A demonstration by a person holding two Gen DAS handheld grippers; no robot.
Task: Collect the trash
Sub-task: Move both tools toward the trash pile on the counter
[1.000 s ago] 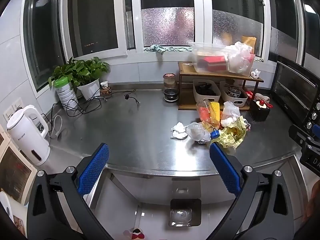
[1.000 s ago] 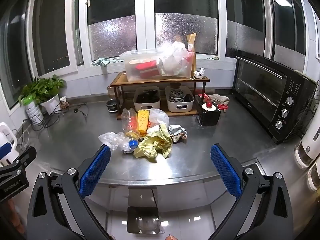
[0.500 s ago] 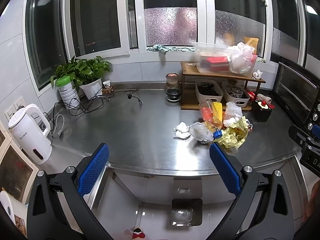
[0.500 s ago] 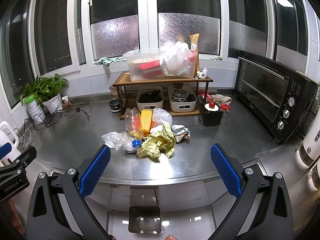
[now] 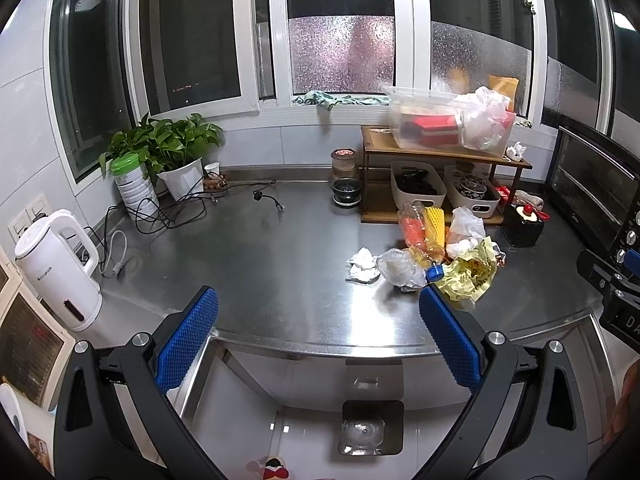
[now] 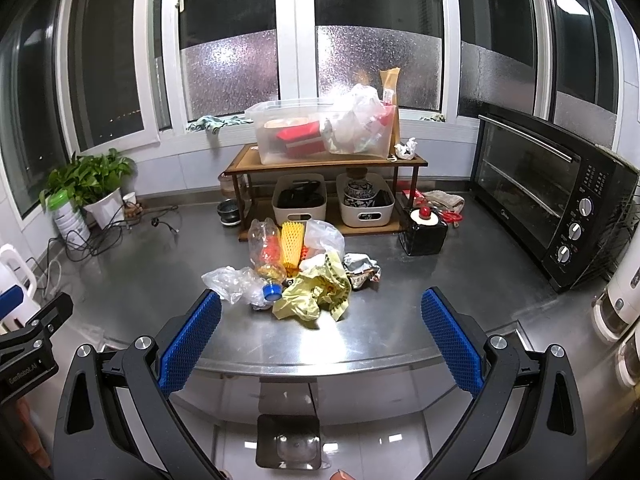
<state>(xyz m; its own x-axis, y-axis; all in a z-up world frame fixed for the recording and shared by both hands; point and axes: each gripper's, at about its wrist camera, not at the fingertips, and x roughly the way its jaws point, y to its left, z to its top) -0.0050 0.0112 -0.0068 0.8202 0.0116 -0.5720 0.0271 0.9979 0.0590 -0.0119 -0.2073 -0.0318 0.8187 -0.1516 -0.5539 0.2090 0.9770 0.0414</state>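
- Trash pile [image 6: 304, 276] sits on the steel counter [image 6: 420, 292], toward its front edge, in front of the wooden shelf rack [image 6: 320, 162].
- In the pile: crumpled yellow plastic bag [image 6: 316, 294] at the front; clear plastic bottle [image 6: 266, 254] lying on its side, blue cap [image 6: 273, 291] pointing to the counter edge; yellow foam net sleeve [image 6: 292, 246] beside the bottle; clear plastic bag [image 6: 230, 282] on the left; white plastic bag [image 6: 324, 236] behind; crumpled printed wrapper [image 6: 362, 270] on the right.
- Left wrist view adds a crumpled white tissue [image 5: 362, 264], just left of the clear bag and slightly apart from the heap.
- Right gripper [image 6: 320, 336]: blue pads spread wide, nothing between them, touching nothing. It hangs off the counter's front edge, with the pile ahead and between the finger lines.
- Left gripper [image 5: 318, 336]: also spread wide, empty, off the front edge. The pile lies ahead to its right, near the right pad in the frame.
- Outward: black toaster oven [image 6: 556, 196] at the right end; small black box [image 6: 424, 232] near the rack; clear storage bin [image 6: 324, 128] on top of the rack.
- Left end: potted plant [image 5: 168, 152], tangled black cables [image 5: 172, 208], white electric kettle [image 5: 56, 272].
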